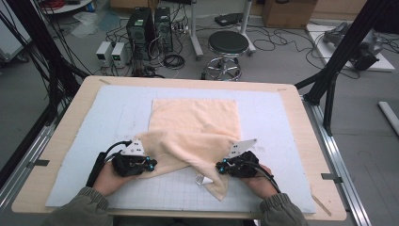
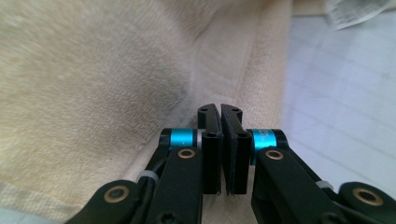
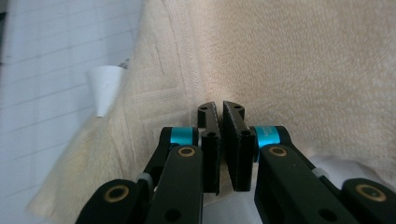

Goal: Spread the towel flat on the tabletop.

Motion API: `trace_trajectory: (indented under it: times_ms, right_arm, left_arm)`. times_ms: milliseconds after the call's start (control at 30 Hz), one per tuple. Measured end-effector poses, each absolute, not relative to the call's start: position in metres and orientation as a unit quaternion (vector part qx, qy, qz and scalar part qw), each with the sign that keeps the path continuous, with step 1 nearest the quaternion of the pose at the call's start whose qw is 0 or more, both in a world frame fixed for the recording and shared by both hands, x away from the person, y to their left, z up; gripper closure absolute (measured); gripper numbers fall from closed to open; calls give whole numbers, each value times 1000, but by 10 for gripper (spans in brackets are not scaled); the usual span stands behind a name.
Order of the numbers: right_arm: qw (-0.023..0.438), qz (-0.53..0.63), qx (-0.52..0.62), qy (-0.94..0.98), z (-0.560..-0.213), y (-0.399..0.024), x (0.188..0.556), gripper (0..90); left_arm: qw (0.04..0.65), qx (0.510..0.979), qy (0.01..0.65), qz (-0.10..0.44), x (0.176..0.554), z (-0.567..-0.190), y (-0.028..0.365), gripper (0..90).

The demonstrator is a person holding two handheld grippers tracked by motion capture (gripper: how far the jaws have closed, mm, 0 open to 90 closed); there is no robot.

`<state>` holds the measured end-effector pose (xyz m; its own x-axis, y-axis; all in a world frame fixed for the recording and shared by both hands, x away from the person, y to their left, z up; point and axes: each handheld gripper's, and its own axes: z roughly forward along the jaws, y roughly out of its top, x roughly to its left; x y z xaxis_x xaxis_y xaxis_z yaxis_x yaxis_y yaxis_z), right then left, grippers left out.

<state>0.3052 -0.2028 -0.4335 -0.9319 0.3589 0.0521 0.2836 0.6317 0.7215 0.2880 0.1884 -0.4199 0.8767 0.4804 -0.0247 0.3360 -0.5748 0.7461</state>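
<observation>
No writing can be read anywhere; the small white tag point(image 1: 205, 180) on the towel point(image 1: 197, 127) is too blurred in my left gripper view, and in my right gripper view it shows as a blank white cone beside the hem.

One towel, cream and fluffy, lies on the pale gridded mat point(image 1: 282, 122) that covers the wooden bench point(image 1: 70, 117). Its far half lies flat and square; its near half is bunched toward me, with one corner trailing down to the near right. Two grippers, one in each of my hands, sit at the near edge of the cloth, well apart.

My left gripper point(image 1: 151, 164) has its fingers point(image 2: 211, 140) pressed together, almost no gap between them – in its own view they close right at the towel's hemmed edge, and a thin fold of cloth looks to be pinched there (I cannot see the fold itself between the pads). My right gripper point(image 1: 219, 165) is likewise closed, the fingers point(image 3: 236, 144) meeting at the woven border of the towel, with plush pile beyond them.

Past the bench the grey floor holds one round black stool point(image 1: 228, 44), two black computer towers point(image 1: 149, 28), two small pale boxes point(image 1: 110, 52) and loose cables – black frame posts stand at either side.
</observation>
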Motion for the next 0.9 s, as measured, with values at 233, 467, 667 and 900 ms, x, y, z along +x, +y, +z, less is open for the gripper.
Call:
trace_trajectory:
  times_ms: [233,467,667,900]
  right_arm:
    - [73,445,149,880,-378,-228,257,856]
    - [78,482,113,865,-336,-239,220,728]
    - [87,444,137,881,-371,-225,252,631]
    - [68,393,175,900,-424,-214,297,589]
  left_arm:
    - [424,872,209,124,233,-365,214,873]
    - [473,856,174,118,197,-332,219,724]
    - [455,862,195,114,239,-380,206,619]
    - [412,879,224,92,282,-426,188,546]
